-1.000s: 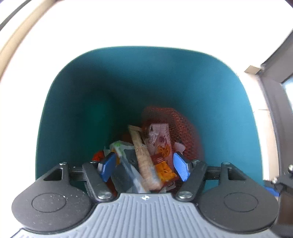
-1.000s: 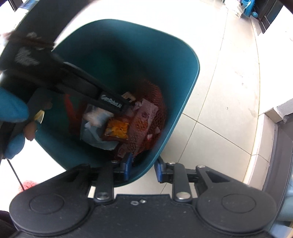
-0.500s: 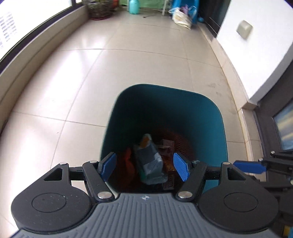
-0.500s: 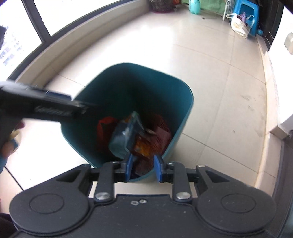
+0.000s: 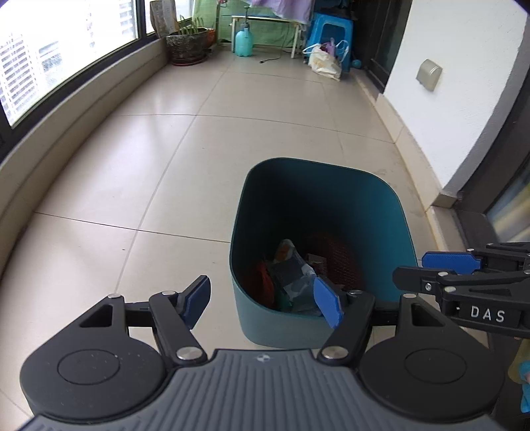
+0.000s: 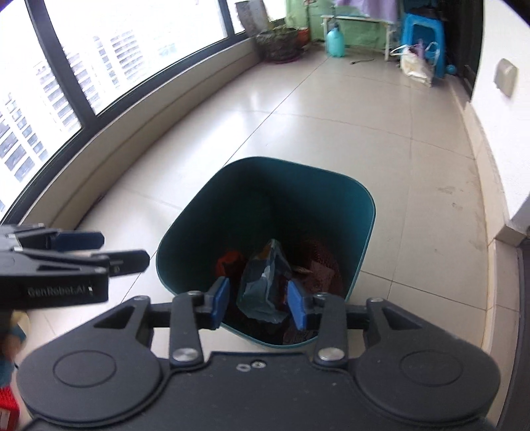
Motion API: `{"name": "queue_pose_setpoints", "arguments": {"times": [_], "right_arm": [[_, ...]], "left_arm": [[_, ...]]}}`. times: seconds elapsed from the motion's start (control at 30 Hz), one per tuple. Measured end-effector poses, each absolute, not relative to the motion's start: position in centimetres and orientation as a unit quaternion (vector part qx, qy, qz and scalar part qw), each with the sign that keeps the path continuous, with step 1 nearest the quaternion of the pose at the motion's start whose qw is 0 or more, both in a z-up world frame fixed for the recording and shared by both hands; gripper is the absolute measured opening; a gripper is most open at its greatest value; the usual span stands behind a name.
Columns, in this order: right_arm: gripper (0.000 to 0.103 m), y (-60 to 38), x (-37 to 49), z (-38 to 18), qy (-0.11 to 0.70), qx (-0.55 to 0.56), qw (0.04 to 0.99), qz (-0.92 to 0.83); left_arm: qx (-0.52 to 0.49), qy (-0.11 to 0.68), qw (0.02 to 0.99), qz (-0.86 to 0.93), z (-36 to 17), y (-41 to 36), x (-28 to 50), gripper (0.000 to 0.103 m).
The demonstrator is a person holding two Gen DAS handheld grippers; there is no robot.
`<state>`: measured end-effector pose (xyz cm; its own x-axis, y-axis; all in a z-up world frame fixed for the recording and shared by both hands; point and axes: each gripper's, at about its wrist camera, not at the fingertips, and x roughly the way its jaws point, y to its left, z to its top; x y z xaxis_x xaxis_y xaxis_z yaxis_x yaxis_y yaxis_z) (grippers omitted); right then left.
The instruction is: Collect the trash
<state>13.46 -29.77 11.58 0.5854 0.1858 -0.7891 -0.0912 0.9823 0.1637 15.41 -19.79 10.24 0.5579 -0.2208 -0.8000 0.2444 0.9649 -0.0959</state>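
Both grippers hang above the teal bin (image 5: 318, 212), pointing down at it; the left gripper (image 5: 265, 300) has its jaws spread wide with nothing between them; the right gripper (image 6: 258, 300) has just been opening its jaws and they stand apart, empty too, the trash well below them; inside the bin sits the trash: a crumpled grey-blue packet (image 6: 265, 281) in the middle, a red scrap (image 6: 228, 262) on its left and a red mesh net (image 6: 321, 262) on its right; the bin stands on the pale tiled floor (image 5: 149, 159); way past the bin there's a plant pot (image 5: 187, 44), a turquoise jug (image 5: 243, 39) and a blue stool (image 5: 331, 30).
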Motion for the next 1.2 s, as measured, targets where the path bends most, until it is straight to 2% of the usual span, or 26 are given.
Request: {"name": "queue_pose_setpoints", "arguments": {"times": [0.17, 0.23, 0.3, 0.37, 0.53, 0.57, 0.63, 0.77, 0.93, 1.0, 1.2], "right_arm": [[0.047, -27.2, 12.1, 10.6, 0.447, 0.055, 0.892, 0.042], [0.053, -26.2, 11.4, 10.4, 0.44, 0.049, 0.896, 0.028], [0.058, -25.4, 10.9, 10.1, 0.432, 0.052, 0.9, 0.016], [0.058, -24.8, 10.4, 10.0, 0.427, 0.055, 0.902, 0.006], [0.069, -23.6, 8.8, 10.6, 0.394, 0.054, 0.917, -0.009], [0.07, -23.5, 8.5, 10.7, 0.389, 0.059, 0.919, -0.01], [0.077, -23.5, 7.5, 11.3, 0.374, 0.064, 0.925, -0.013], [0.085, -23.5, 5.8, 12.0, 0.342, 0.074, 0.937, -0.008], [0.099, -24.4, 3.5, 12.9, 0.279, 0.083, 0.957, -0.006], [0.101, -25.3, 2.8, 13.0, 0.258, 0.084, 0.962, -0.013], [0.102, -26.9, 2.1, 13.2, 0.246, 0.082, 0.966, -0.018]], "left_arm": [[0.013, 0.44, 0.884, -0.159, 9.0, -16.9, 14.7, 0.068], [0.02, 0.434, 0.885, -0.17, 8.6, -15.9, 14.7, 0.068], [0.019, 0.427, 0.886, -0.177, 8.1, -14.8, 14.6, 0.074], [0.013, 0.42, 0.89, -0.178, 7.6, -13.8, 14.4, 0.075], [-0.006, 0.421, 0.888, -0.183, 6.6, -12.4, 13.8, 0.075], [-0.007, 0.419, 0.889, -0.185, 6.7, -12.3, 13.5, 0.079], [-0.01, 0.414, 0.89, -0.191, 7.0, -12.3, 12.9, 0.081], [-0.009, 0.394, 0.897, -0.198, 8.0, -12.6, 11.5, 0.083], [-0.012, 0.37, 0.905, -0.208, 8.8, -13.1, 9.9, 0.087], [-0.006, 0.362, 0.908, -0.21, 9.0, -13.5, 9.4, 0.101], [-0.009, 0.351, 0.913, -0.208, 9.2, -14.3, 8.7, 0.103]]}}
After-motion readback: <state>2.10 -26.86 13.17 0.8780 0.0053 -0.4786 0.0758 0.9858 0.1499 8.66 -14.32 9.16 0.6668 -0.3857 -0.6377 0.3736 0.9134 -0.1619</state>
